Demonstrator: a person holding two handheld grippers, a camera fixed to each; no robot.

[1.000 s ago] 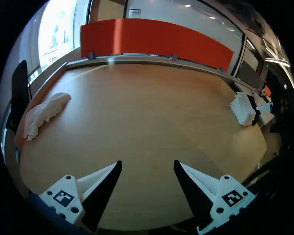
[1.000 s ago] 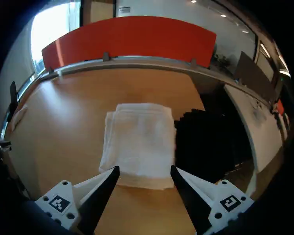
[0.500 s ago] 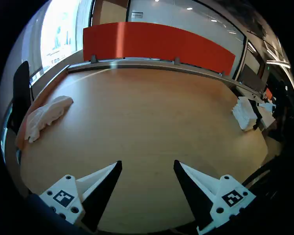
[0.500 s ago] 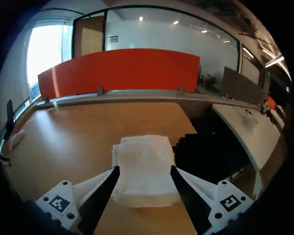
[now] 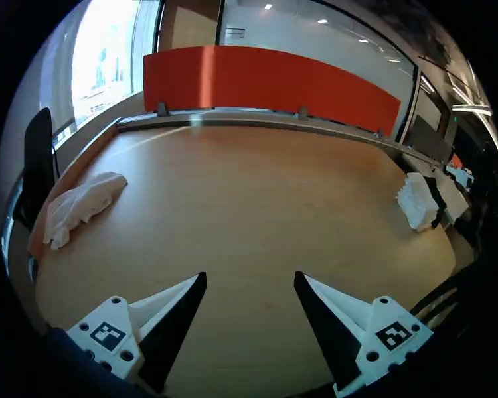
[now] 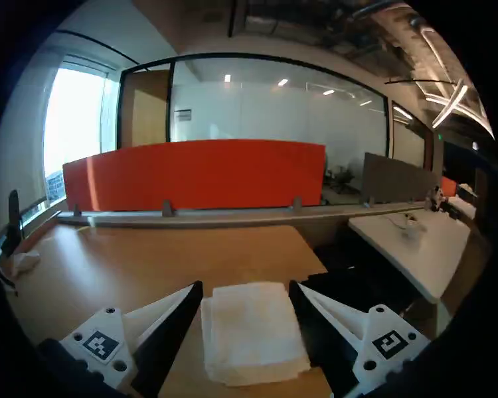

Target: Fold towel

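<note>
The right gripper [image 6: 244, 285] is held with its jaws spread. The folded towel [image 6: 252, 331] is seen lying between them, low and close, with its long sides running along the two fingers. Whether the fingers touch the cloth cannot be told; nothing is pinched. The stack is squared and set close to the edge of the table [image 6: 116, 265], just off the right finger, which suggests a finished piece placed clear of the working area. Beyond the fingertips an orange divider [image 6: 196, 176] is seen across the far side of the table. Past the right finger a white desk [image 6: 415, 252] stands apart.

The left gripper [image 5: 248, 275] is likewise held with its jaws spread and nothing between them; bare wood is seen under and ahead of the tips. Well off to the left of its left finger a crumpled towel [image 5: 83, 205] is heaped near the table edge, unfolded. It is judged to be the next piece to be folded, and the open jaws suit a first grasp of it. Far off the right finger a white stack is seen, probably the same folded towel.
</note>
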